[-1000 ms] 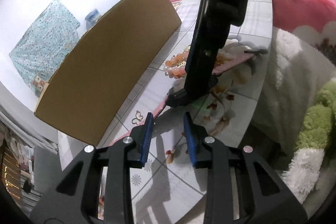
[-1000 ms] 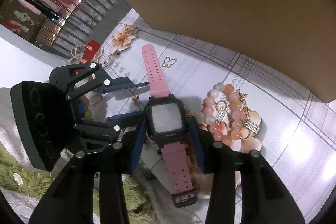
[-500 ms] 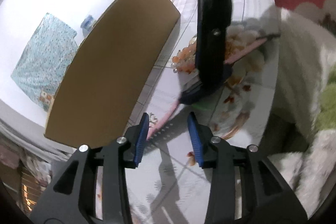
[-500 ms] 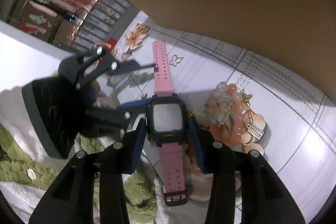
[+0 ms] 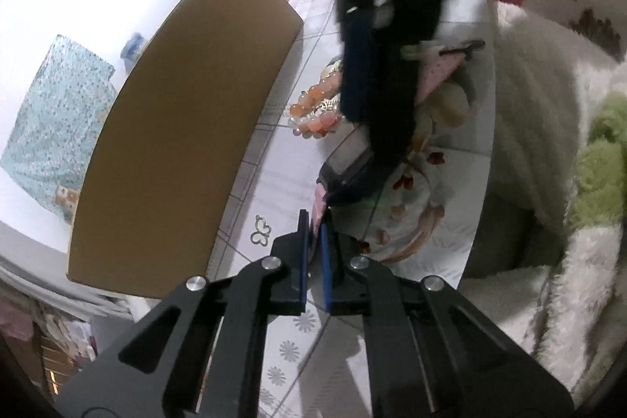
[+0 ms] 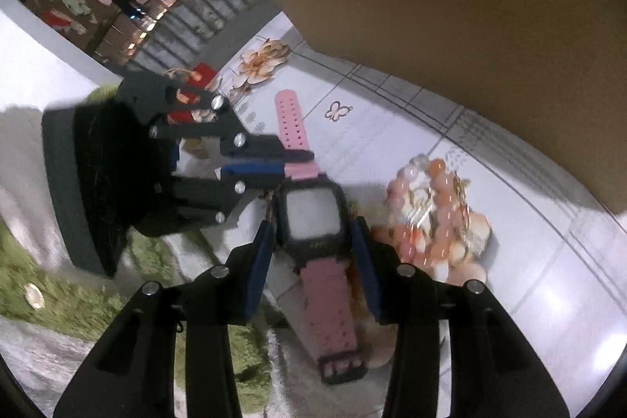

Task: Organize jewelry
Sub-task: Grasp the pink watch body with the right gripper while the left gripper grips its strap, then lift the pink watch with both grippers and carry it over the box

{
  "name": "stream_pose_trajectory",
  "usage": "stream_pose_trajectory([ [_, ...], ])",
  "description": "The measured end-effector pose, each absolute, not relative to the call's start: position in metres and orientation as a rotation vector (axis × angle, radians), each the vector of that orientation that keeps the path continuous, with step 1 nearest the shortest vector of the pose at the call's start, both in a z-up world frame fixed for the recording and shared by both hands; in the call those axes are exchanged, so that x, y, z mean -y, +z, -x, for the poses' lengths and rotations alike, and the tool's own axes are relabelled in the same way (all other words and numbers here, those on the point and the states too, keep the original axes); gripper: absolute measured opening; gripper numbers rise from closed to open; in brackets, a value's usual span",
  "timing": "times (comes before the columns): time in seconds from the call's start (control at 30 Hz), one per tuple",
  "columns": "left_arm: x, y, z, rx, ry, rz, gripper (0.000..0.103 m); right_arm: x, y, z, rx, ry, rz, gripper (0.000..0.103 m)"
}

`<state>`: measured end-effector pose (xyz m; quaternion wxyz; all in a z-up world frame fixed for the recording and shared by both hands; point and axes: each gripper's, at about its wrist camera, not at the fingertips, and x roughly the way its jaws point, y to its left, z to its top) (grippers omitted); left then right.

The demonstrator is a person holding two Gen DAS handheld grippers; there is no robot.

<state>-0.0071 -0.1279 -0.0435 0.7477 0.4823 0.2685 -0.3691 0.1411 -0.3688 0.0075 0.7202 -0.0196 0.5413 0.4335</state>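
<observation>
Two tongs meet on one watch (image 6: pixel 313 218), which lies flat on the desk (image 6: pixel 509 285) near its front edge. Right tongs (image 6: pixel 311 253) are spread open, blue pads straddling the watch body, not clearly touching. Strap's long axis runs straight away from them, along their reach. Left tongs (image 5: pixel 314 253) are clenched on the far strap end (image 6: pixel 292 132), coming in crosswise. Right is nearer the body, so it likely closes there. Just right: bead bracelet (image 6: pixel 435 206). Beyond: cardboard box (image 6: pixel 490 38), well apart.
</observation>
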Motion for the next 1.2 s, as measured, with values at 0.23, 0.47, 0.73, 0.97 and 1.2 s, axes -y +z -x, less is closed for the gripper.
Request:
stream_pose_trajectory([
  [0.23, 0.126, -0.044, 0.01, -0.588, -0.81, -1.046, 0.005, 0.378, 0.008, -0.092, -1.077, 0.723, 0.131, 0.046],
  [0.47, 0.122, -0.04, 0.005, -0.578, -0.803, -1.049, 0.005, 0.346, 0.005, -0.061, -0.943, 0.514, 0.39, 0.038],
  [0.73, 0.134, -0.045, 0.003, -0.496, -0.751, -1.084, 0.004, 0.328, -0.004, -0.062, -0.864, 0.329, 0.513, 0.008],
  [0.97, 0.131, -0.026, 0.016, -0.431, -0.72, -1.04, 0.002, 0.327, 0.017, -0.044, -0.767, 0.237, 0.512, 0.005],
  [1.2, 0.124, 0.025, 0.024, -0.312, -0.662, -0.966, 0.002, 0.332, 0.071, -0.034, -0.617, 0.18, 0.521, 0.005],
])
